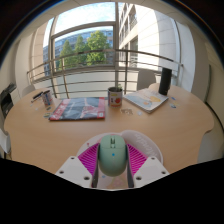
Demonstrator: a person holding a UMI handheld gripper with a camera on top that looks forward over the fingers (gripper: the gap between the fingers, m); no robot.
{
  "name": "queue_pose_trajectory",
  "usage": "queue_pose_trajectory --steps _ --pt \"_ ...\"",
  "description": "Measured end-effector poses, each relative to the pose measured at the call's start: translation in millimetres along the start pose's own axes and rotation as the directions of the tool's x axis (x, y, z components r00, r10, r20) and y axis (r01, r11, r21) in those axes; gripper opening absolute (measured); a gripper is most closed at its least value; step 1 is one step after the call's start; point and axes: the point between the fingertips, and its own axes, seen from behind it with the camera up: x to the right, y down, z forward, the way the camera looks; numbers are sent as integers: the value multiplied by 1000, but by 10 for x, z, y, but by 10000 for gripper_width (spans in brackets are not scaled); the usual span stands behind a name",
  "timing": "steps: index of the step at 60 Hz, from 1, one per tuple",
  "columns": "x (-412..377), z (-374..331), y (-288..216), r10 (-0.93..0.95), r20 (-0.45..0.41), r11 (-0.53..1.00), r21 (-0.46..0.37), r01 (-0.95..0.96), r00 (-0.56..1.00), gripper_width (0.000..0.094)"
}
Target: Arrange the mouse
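A pale green computer mouse (113,156) sits between my two fingers, its length running along them. The pink pads (91,158) press against both of its sides, so my gripper (113,165) is shut on the mouse. The mouse hangs over the near part of a round wooden table (60,135). Whether it touches the tabletop is hidden by the fingers.
Beyond the fingers on the table lie a patterned mouse mat (78,108), a mug (115,97), an open white book or laptop (148,98) and a dark upright object (165,81). Small items (42,98) stand at the left. A railing and windows rise behind.
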Motion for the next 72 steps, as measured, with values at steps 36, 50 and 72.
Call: queue_pose_trajectory --steps 36,50,72 --pt "-3 -1573 -66 -43 17 998 39 43 999 851" --pt "-121 -2812 212 -53 -18 997 58 54 998 847" --pt "-183 -3654 536 -83 -46 994 65 86 995 847"
